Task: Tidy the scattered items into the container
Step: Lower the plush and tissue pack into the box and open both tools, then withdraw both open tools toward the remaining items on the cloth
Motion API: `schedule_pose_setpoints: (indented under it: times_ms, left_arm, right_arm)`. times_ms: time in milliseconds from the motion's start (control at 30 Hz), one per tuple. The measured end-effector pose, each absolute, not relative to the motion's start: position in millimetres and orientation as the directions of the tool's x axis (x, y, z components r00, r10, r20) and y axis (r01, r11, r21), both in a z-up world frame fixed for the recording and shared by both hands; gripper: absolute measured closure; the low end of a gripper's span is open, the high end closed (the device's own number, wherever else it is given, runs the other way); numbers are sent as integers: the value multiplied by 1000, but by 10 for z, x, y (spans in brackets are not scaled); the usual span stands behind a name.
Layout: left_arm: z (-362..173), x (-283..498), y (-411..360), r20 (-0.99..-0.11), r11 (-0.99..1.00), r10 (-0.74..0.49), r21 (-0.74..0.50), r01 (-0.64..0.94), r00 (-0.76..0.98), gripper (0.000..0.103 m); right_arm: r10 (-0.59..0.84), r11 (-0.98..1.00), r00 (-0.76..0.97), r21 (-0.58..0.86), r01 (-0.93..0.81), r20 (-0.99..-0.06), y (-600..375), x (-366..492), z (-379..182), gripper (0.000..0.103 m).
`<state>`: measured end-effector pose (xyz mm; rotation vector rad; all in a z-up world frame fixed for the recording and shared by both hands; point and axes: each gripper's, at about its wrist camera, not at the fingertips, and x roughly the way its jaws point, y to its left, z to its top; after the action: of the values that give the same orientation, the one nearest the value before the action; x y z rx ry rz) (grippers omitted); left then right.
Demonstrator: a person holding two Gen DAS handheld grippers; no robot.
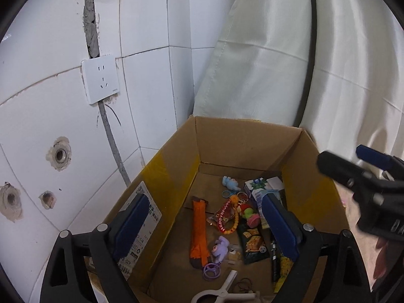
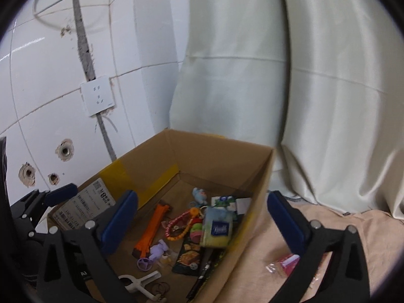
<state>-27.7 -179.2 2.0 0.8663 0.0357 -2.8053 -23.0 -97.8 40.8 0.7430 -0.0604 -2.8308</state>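
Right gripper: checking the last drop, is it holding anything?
No, the right gripper is open, with only the box and its contents seen between its fingers.

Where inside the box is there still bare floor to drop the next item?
The cardboard box has bare floor along its far wall, beyond the blue toy, and a strip down the taped wall side, beside the orange strip. The middle and the opposite wall are crowded: keychain, snack packet, tissue pack. The near end holds the white clip.
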Motion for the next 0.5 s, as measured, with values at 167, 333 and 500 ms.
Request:
schedule_pose_setpoints:
  times_ms: [167, 333, 500]
  left_arm:
    - [153, -233, -1607, -530, -980, -190, 55, 189, -827, 10]
    - [286, -218, -1317, -501, -991, -132, 38, 130, -856, 9]
    - [366, -265, -944, -480, -996, -89, 45, 77, -873, 9]
  right_arm:
    - [-191, -981, -879, 126, 151, -437, -720, -133, 530, 0]
    - [-149, -986, -900, 128, 104, -411, -441, -42, 629, 0]
    - [-107, -989, -907, 134, 57, -407, -128, 15, 655, 0]
